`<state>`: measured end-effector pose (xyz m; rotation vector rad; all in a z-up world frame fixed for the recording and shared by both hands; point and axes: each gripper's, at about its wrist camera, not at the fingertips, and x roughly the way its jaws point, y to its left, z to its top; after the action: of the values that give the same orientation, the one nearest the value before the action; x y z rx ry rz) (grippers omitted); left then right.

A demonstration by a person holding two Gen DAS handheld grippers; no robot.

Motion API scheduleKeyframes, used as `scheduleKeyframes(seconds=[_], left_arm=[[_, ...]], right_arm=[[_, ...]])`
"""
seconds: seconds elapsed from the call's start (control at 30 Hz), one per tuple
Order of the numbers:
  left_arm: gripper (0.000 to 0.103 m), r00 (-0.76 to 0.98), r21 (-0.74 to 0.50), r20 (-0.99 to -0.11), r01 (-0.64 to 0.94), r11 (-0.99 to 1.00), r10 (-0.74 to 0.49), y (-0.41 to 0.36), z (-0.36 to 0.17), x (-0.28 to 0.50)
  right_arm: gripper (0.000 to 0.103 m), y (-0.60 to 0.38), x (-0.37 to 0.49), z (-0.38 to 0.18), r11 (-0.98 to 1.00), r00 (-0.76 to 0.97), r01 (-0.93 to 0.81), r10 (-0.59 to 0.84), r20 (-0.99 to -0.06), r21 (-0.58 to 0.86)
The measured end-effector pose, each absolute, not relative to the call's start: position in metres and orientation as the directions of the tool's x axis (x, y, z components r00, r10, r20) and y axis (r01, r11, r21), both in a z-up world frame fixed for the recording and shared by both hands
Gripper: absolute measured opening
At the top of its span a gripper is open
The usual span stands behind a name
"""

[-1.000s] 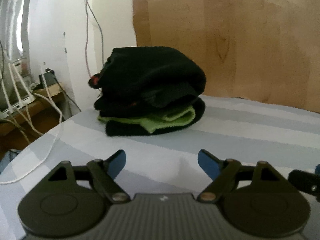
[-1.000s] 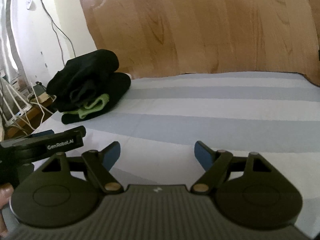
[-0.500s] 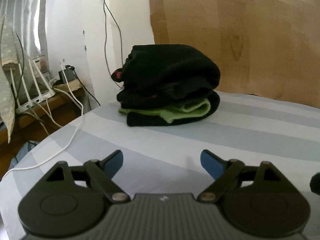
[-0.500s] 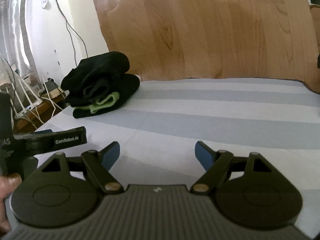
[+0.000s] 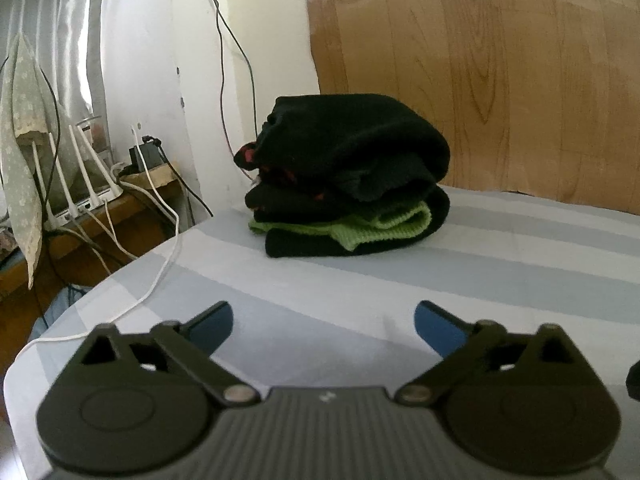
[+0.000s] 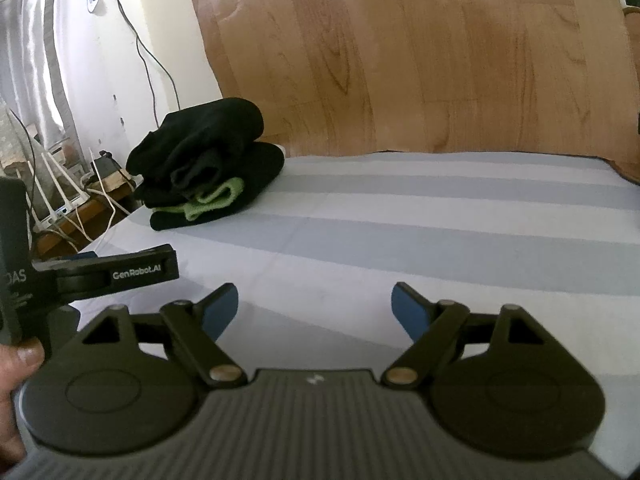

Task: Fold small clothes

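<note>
Folded clothes [image 5: 344, 184] now sit farther right in view; both grippers [image 5: 323, 320] [image 6: 314, 306] remain wide, empty.

I read this as a home bedroom: striped bedsheet [image 6: 420, 216] against a wooden headboard [image 6: 400, 60]; white-antenna router [image 5: 76, 184] on a low wooden shelf [image 5: 120, 208]; loose cables [image 5: 160, 264] trailing; curtain [image 5: 52, 32] at left.

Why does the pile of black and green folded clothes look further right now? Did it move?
No. The pile of black and green folded clothes keeps its spot beside the wooden headboard; the camera turned.
</note>
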<state>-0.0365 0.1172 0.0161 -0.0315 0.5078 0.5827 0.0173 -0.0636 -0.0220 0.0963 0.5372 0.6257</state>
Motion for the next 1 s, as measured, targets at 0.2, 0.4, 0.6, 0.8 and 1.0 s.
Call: scheduleKeyframes(seconds=[0.2,0.4,0.6,0.8,1.0], left_arm=[[0.103,0.719,0.093,-0.466,-0.539,0.837,0.515,0.121,0.016,-0.037],[0.103,0.713,0.051,-0.459,-0.574,0.817,0.530,0.127,0.017,-0.044],[0.103,0.727,0.023,-0.443,-0.576,0.817,0.525,0.130,0.019,-0.049],[0.103,0.741,0.025,-0.433,-0.559,0.829,0.513,0.129,0.020,-0.049],[0.103,0.728,0.004,-0.436,-0.587,0.810,0.530,0.131,0.020,-0.056]], right_arm=[[0.091,-0.065,0.019,-0.022,0.812,0.677,-0.522,0.581,-0.452,0.261],[0.103,-0.057,0.013,-0.021,0.828,0.702,-0.525,0.552,-0.450,0.197],[0.103,-0.055,0.013,-0.021,0.835,0.710,-0.525,0.538,-0.455,0.167],[0.103,-0.049,0.010,-0.021,0.841,0.720,-0.524,0.523,-0.457,0.136],[0.103,-0.051,0.007,-0.021,0.833,0.714,-0.538,0.534,-0.452,0.133]])
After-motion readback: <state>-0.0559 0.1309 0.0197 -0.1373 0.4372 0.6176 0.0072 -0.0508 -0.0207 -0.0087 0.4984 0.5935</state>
